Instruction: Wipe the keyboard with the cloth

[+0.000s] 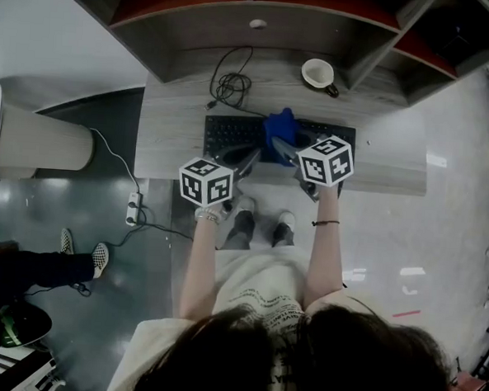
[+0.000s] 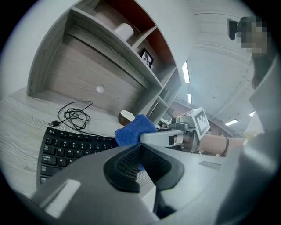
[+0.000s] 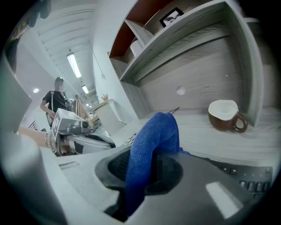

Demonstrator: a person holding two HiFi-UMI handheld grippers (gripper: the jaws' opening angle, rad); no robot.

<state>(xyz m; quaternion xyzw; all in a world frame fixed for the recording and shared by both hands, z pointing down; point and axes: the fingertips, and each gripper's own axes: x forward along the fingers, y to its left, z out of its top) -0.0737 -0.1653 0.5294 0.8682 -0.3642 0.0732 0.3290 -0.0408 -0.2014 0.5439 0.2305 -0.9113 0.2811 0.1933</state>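
1. Left gripper point(image 2: 140, 147): jaws pressed together, nothing between them, over the black keyboard point(image 1: 228, 135).
2. Blue cloth point(image 1: 279, 128) over the keyboard's middle, pinched by the right gripper point(image 3: 151, 158).
3. Brown cup point(image 1: 320, 74) on the desk behind, right.

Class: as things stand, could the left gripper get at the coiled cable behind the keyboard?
Probably yes. The left gripper hovers over the keyboard, and the cable lies just beyond on bare desk with nothing between; its jaws are together, so they must open first.

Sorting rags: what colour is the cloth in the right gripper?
The cloth is blue, best seen in the right gripper view.
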